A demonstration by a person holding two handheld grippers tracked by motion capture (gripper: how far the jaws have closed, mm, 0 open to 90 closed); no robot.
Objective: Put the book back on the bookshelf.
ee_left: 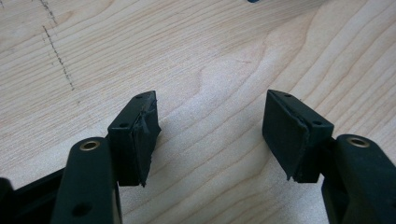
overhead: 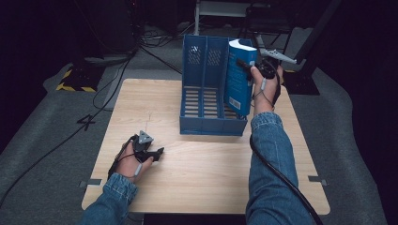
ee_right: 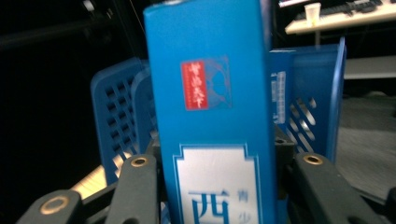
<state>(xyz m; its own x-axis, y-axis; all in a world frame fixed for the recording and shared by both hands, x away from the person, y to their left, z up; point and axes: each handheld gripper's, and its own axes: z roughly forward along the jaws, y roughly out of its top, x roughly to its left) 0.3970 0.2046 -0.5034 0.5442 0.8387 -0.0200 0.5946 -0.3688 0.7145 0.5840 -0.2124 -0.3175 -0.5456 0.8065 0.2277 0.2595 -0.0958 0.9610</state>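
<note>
Start with the wooden table [overhead: 206,178] across the middle of the high view. At its upper centre stands the blue file rack [overhead: 202,89], a stiff plastic frame with open slots that could probably slide if you knock it. The blue book [overhead: 239,79], upper right of centre, leans over the rack's rightmost slot. It looks thick, rigid and fairly heavy, with a smooth cover that may slip, so hold it across the spine, as your right gripper [overhead: 248,68] does now, jaws pinching it. Your left gripper [overhead: 157,153] rests at lower left, jaws spread, holding nothing.
</note>
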